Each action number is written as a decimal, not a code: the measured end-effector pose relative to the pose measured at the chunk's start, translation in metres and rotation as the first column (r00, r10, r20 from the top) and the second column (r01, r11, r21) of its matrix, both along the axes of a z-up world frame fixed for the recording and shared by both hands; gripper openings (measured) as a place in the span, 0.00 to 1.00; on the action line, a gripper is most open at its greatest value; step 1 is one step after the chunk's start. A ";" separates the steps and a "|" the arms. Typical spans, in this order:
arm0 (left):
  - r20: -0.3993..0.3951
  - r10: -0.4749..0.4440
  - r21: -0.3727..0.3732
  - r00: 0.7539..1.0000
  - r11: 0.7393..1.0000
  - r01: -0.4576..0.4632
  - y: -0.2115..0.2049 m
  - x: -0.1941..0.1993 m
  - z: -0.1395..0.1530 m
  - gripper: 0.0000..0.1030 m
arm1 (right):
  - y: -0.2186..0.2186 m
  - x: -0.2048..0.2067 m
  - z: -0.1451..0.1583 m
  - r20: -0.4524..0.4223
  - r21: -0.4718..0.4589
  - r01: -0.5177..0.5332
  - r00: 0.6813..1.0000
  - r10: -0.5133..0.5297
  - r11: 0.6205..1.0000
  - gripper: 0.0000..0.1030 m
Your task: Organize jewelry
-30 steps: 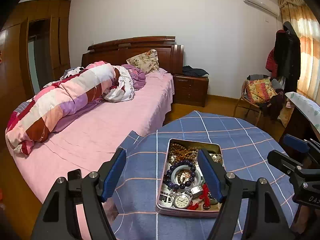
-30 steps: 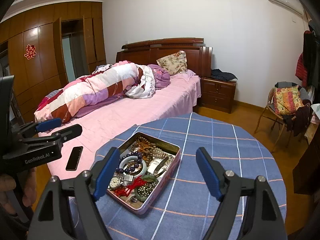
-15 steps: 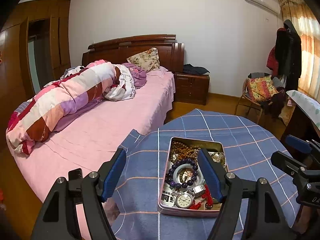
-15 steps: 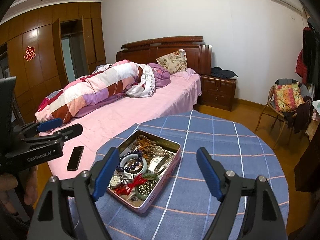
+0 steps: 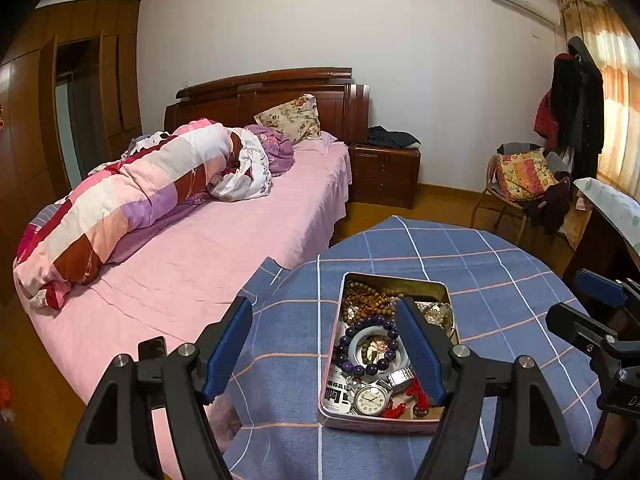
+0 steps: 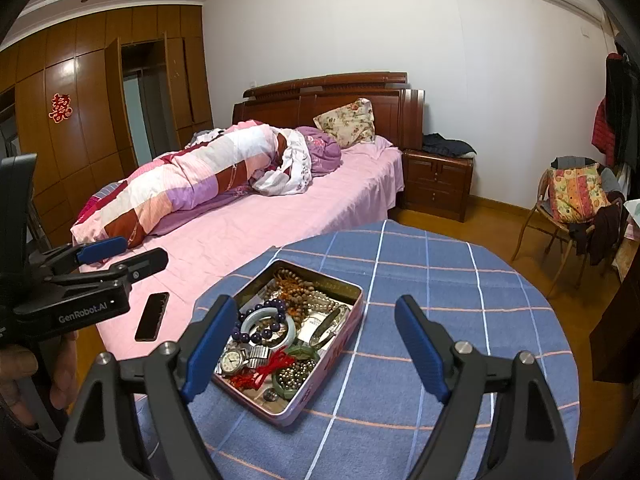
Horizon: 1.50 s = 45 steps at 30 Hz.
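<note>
Both grippers hover over the near edge of a round table point(image 6: 460, 280) with a blue checked cloth, pointing toward the far wall. Left gripper point(image 5: 324, 344): jaws spread wide, nothing between the blue pads. Right gripper point(image 6: 316, 344): same, jaws wide apart, empty; its tip also shows at the right edge of the left wrist view.

Jewelry tin point(image 6: 328, 364), open, no lid on it, sits on the near-left part of the table, close to the edge by the bed point(image 6: 280, 216). In the left wrist view the tin point(image 5: 384, 279) lies just right of centre, partly behind the right finger. Contents: purple bead bracelet point(image 5: 370, 346) lying over a pale jade bangle point(image 6: 268, 318), a wristwatch point(image 5: 372, 395) with metal band at the near end, red cord point(image 6: 272, 366) beside it, brown wooden beads point(image 5: 368, 298) at the far end, a green ring-shaped piece point(image 6: 306, 354) on the near-right side.

Black phone point(image 6: 152, 316) lies on the pink bedsheet, left of the table. A person's hand point(image 6: 36, 376) holds the left gripper's handle.
</note>
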<state>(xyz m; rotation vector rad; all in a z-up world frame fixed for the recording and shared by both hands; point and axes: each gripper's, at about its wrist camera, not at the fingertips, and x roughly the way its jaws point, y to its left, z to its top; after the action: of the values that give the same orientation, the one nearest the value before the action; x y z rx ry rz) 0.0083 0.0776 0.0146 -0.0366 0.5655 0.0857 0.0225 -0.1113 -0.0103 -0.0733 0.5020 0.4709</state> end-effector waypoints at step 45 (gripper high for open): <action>-0.033 0.001 0.044 0.999 0.999 0.000 -0.004 0.007 -0.010 0.72 | -0.001 -0.001 -0.001 -0.003 0.008 0.002 1.000 -0.002 1.000 0.86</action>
<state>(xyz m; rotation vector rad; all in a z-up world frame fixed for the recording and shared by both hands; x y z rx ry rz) 0.0150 0.0739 0.0047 0.0079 0.5961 0.0992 0.0218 -0.1124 -0.0115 -0.0639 0.5035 0.4716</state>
